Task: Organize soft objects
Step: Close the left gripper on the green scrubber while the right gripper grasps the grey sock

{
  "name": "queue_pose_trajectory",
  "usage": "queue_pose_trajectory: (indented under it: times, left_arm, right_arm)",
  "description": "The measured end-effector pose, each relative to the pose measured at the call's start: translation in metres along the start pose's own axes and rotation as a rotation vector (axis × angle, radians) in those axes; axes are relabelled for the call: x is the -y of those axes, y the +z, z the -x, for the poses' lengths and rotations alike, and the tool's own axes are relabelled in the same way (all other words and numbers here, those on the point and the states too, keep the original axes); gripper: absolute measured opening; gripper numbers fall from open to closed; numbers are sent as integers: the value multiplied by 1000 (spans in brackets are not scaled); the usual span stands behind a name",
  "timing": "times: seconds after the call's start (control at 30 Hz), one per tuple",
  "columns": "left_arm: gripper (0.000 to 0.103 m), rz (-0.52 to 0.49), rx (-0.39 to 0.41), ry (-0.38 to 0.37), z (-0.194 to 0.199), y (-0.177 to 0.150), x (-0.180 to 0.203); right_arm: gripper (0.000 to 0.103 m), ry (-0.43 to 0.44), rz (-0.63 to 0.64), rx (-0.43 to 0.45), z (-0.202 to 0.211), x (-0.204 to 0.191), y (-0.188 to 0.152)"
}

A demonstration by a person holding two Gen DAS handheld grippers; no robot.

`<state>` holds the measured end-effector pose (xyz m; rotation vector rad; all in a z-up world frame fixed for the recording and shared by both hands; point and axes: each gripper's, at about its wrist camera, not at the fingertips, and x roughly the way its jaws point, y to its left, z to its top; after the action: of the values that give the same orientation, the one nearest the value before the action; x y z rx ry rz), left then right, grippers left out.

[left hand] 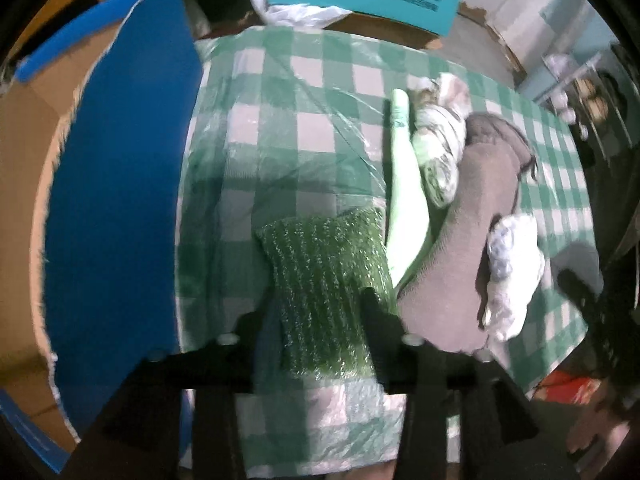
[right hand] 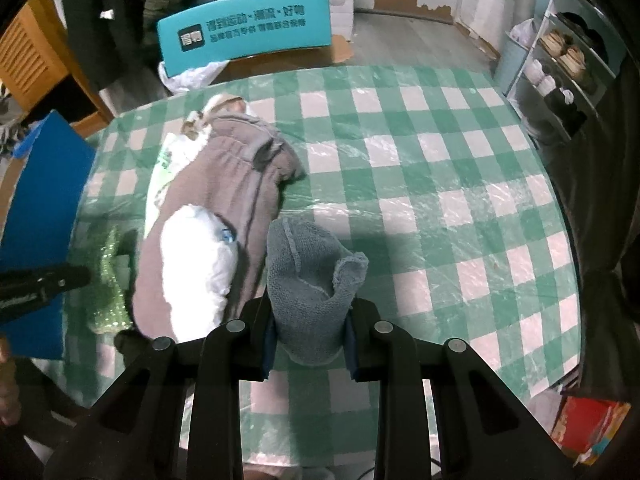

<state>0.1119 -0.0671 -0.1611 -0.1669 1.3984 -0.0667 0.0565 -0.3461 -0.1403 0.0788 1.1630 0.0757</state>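
My left gripper (left hand: pixel 320 320) is shut on a green bubble-wrap pouch (left hand: pixel 324 280), held just above the checked tablecloth (left hand: pixel 280 120). The pouch also shows in the right wrist view (right hand: pixel 108 280), with the left gripper (right hand: pixel 80 278) at its left edge. My right gripper (right hand: pixel 310 320) is shut on a grey-blue knitted cloth (right hand: pixel 308 280). A brown garment (right hand: pixel 236 184) lies on the table, with a white soft bundle (right hand: pixel 196 272) on it and a pale green bag (left hand: pixel 404 184) beside it. A patterned bundle (left hand: pixel 440 144) lies by the bag.
A cardboard box with a blue flap (left hand: pixel 116 200) stands at the table's left edge. A teal box (right hand: pixel 244 36) stands beyond the far edge. A shelf with shoes (right hand: pixel 560 60) is at the right. A red packet (right hand: pixel 588 428) lies on the floor.
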Motion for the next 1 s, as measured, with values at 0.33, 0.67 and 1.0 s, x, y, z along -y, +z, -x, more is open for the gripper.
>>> queue_pose_trajectory:
  times: [0.33,0.67,1.0]
  left_arm:
    - [68,54,-33,30,-18,-1,5]
    - [70,22,-58,30,-30,-1,26]
    - [70,25,-78,-9,-33,0,41]
  right_arm:
    - [25,21,-1,-18,-6,0,-3]
    - [25,33,-9,-24,-9,2,0]
    - [25,34,-13,-26,-10,4,0]
